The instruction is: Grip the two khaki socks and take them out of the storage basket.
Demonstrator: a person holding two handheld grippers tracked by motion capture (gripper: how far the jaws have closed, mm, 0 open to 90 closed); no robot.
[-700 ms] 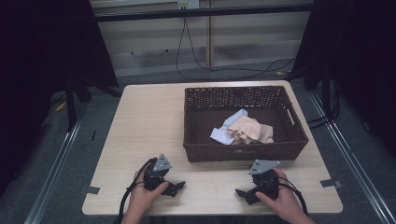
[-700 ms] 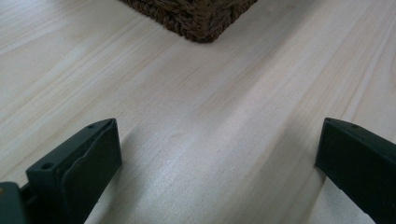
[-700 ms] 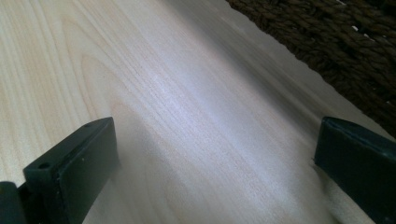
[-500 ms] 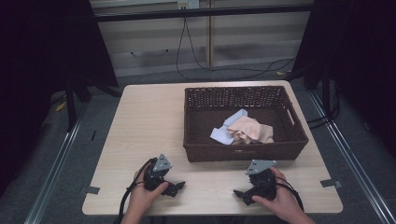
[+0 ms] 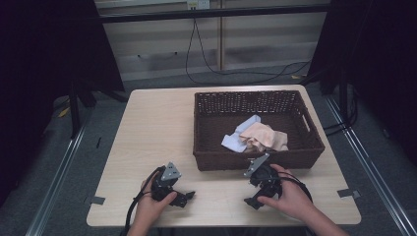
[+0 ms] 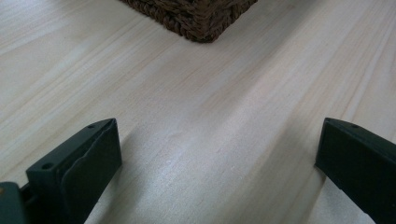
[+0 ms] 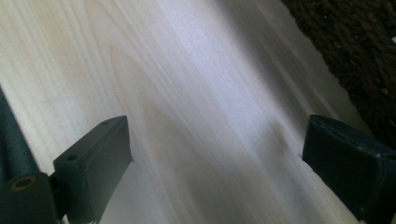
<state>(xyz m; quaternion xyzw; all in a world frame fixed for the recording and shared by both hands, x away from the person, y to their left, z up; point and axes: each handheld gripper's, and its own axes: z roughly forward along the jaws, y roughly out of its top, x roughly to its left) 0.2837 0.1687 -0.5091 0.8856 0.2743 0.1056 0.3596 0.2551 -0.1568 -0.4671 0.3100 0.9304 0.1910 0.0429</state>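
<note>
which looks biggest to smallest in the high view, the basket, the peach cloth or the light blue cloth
1. wicker basket, clearly largest.
2. peach cloth.
3. light blue cloth, though the peach one partly covers it, so these two are unsure.

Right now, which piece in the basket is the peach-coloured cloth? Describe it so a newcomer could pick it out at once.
Start at the dark woven basket on the right half of the wooden table. Inside it, toward the near wall, lies a small heap of fabric. The peach-coloured cloth is the crumpled, warm-toned piece on the right of that heap, partly overlapping the flatter pale blue cloth to its left.
</note>
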